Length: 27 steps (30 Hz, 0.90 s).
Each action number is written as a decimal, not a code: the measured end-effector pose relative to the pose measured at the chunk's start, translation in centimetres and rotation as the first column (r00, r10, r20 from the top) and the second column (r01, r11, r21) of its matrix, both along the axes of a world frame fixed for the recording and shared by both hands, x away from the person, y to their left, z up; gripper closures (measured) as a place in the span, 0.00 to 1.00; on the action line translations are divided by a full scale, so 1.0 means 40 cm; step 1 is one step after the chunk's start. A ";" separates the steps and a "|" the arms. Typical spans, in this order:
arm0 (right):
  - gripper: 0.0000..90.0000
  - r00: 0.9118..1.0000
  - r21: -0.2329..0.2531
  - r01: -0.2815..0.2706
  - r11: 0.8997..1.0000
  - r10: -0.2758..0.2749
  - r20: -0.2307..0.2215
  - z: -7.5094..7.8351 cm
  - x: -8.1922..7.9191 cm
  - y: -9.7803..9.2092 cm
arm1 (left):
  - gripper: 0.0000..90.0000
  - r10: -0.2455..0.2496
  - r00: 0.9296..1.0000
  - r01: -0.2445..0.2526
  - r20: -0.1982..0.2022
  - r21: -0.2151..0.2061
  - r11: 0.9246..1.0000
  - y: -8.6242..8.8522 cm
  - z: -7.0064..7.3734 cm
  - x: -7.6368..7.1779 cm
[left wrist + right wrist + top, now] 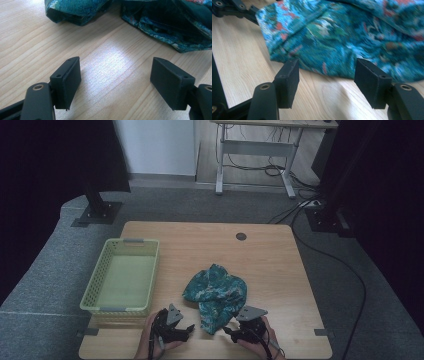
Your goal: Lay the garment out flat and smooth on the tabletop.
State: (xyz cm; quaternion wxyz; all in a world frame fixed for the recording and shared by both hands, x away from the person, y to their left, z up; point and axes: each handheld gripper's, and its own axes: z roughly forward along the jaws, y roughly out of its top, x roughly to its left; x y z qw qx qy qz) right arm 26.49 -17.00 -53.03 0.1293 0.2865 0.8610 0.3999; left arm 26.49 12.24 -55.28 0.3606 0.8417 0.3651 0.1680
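Cloth (216, 294) lies crumpled, ungrasped; your left gripper (186, 329) and right gripper (229, 332) stand spread apart. Approach stage, I judge: next, close on its near edge.

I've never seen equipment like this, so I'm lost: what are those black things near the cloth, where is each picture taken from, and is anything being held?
No robot here: a person holds hand-operated tongs, one in each hand. The high view looks down on the light wooden table; the left tongs and right tongs sit at its near edge. The other two pictures come from cameras riding on each tool, looking along its black jaws. A crumpled teal patterned cloth lies between the tools, and a pale green plastic basket stands to the left. Both sets of jaws stand open, the right tongs just short of the cloth's edge, so nothing is held.
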 end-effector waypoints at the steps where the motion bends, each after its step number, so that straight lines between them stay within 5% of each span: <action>1: 0.40 1.000 -0.002 -0.007 1.000 0.007 0.003 0.002 0.000 0.008 | 0.27 0.002 1.000 -0.002 0.000 0.000 1.000 0.000 0.000 0.000; 21: 0.40 0.995 -0.007 -0.095 0.995 0.095 0.014 0.023 -0.033 0.116 | 0.28 0.013 1.000 -0.013 0.001 -0.003 1.000 0.001 0.000 0.000; 27: 0.37 0.996 -0.093 -0.083 0.992 0.085 0.021 0.016 -0.028 0.162 | 0.28 0.014 1.000 -0.014 0.001 -0.001 1.000 0.001 0.000 0.000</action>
